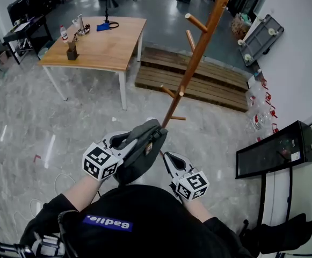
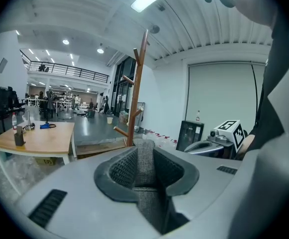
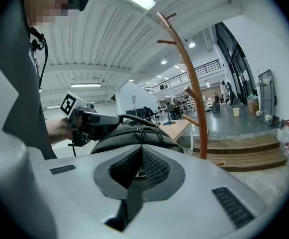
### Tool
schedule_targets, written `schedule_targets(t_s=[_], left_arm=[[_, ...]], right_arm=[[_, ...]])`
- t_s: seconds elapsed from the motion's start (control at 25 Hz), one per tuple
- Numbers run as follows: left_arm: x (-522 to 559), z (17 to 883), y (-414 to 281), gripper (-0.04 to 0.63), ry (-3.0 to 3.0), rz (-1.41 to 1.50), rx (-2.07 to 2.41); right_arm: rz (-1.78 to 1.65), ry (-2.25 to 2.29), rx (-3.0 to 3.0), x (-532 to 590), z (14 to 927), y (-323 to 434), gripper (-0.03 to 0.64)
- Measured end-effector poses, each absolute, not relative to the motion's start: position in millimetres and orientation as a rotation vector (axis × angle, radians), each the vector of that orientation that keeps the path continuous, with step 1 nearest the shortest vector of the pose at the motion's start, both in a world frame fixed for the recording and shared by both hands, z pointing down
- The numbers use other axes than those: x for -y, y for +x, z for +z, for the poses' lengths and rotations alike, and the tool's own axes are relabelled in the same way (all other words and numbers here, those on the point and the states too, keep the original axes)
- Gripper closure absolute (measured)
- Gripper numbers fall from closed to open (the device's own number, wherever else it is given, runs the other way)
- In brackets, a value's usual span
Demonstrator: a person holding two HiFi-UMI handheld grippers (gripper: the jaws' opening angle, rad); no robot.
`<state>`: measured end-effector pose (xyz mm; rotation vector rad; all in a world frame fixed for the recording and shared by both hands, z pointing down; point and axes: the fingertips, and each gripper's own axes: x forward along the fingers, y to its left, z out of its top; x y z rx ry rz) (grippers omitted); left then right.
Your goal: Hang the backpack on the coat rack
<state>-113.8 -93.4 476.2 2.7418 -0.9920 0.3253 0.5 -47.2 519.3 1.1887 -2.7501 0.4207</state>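
Observation:
A dark grey backpack (image 1: pixel 141 156) hangs between both grippers, in front of the person's chest. My left gripper (image 1: pixel 132 142) is shut on a grey fabric part of it (image 2: pixel 145 156) that runs between the pads. My right gripper (image 1: pixel 167 158) is shut on a dark strap (image 3: pixel 133 193), with the bag's zipped top (image 3: pixel 134 135) just beyond. The wooden coat rack (image 1: pixel 199 46) stands just ahead with its pegs bare; its pole (image 2: pixel 137 83) rises past the left jaws and curves up on the right (image 3: pixel 191 83) in the right gripper view. The bag hangs apart from the rack.
A wooden table (image 1: pixel 99 43) with a bottle and small items stands to the far left. A low wooden platform (image 1: pixel 198 78) lies behind the rack. A black cabinet (image 1: pixel 276 149) and several plastic bottles (image 1: pixel 258 118) line the white wall at the right.

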Motion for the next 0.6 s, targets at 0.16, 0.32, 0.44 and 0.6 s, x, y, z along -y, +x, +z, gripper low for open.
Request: schedule_targets(t_s=[0.16,0.32,0.44,0.6], left_arm=[[111.3,453.1,-125.7,0.489,2.765,0.322,1.01],[131.8,433.1,-140.8,0.489,2.806,0.322,1.001],[146.6,416.4,-146.5,0.489,2.868,0.333,0.96],[162.2,398.4,-156.2,0.489,2.934,0.35,0.901]], right_arm=[[0.413,1.262,2.722,54.5,516.1,1.7,0.612],[0.413,1.321,2.697,59.7,515.6,-6.1,0.612],[0.402,1.364,2.679,66.7,514.4,-10.8,0.612],[0.41,1.41,2.657,71.3,515.2,-21.2,0.612]])
